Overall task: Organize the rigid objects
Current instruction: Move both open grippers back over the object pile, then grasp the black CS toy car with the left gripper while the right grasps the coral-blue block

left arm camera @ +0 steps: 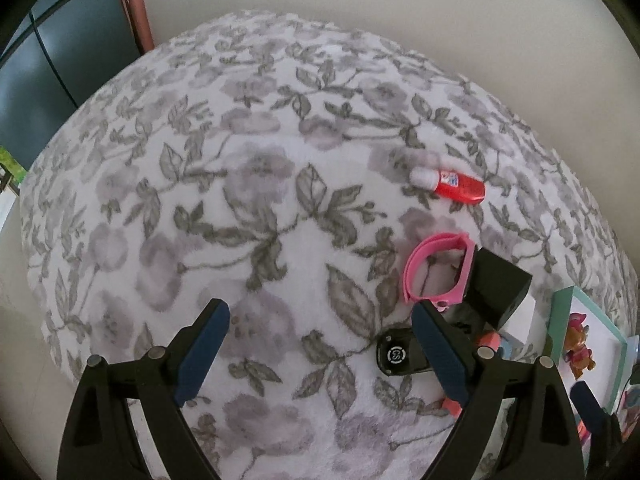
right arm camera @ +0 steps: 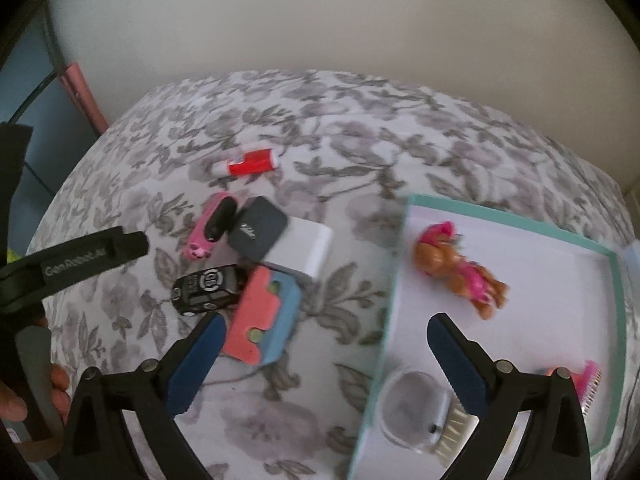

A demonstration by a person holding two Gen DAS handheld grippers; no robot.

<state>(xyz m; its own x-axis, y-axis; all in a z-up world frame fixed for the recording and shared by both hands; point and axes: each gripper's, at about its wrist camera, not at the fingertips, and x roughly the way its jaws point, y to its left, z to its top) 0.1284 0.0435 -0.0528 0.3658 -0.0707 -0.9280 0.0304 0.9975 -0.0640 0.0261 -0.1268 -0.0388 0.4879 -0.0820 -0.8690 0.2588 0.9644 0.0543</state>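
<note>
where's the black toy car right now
In the right wrist view the black toy car sits on the floral blanket, left of the pink-and-blue block, below the pink car.

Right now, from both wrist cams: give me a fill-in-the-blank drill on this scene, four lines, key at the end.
1. The toy dog lies inside the teal-rimmed ____.
2. The red bottle lies on the floral blanket with a ____ cap.
3. The black toy car sits beside a ____ toy car.
4. The right gripper has its jaws ____, with nothing between them.

Missing words: tray; white; pink; open
</note>
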